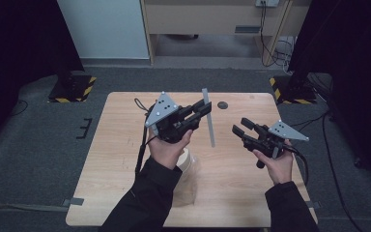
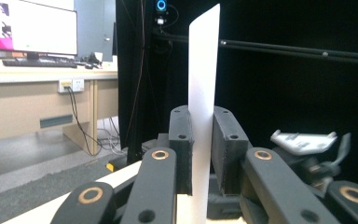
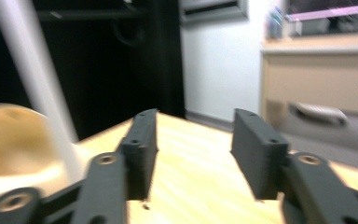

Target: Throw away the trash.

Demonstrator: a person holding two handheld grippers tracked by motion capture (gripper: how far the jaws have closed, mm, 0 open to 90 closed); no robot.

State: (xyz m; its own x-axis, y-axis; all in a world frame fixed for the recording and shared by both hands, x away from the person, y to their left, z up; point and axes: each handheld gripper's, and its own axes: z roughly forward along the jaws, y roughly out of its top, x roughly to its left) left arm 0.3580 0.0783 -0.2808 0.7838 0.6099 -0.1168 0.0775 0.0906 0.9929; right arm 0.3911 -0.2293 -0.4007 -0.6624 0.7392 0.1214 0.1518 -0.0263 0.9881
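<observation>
I can read no text, label, brand or number from here; the monitor (image 2: 30, 28) on the far desk in the left gripper view glows with a picture at its left edge, but its content is too small and blurred to make out; the yellow-and-black hazard stripes (image 1: 88, 87) on the stand bases beyond the worktop in the high view are the one sign I can tell, and they carry no words.
</observation>
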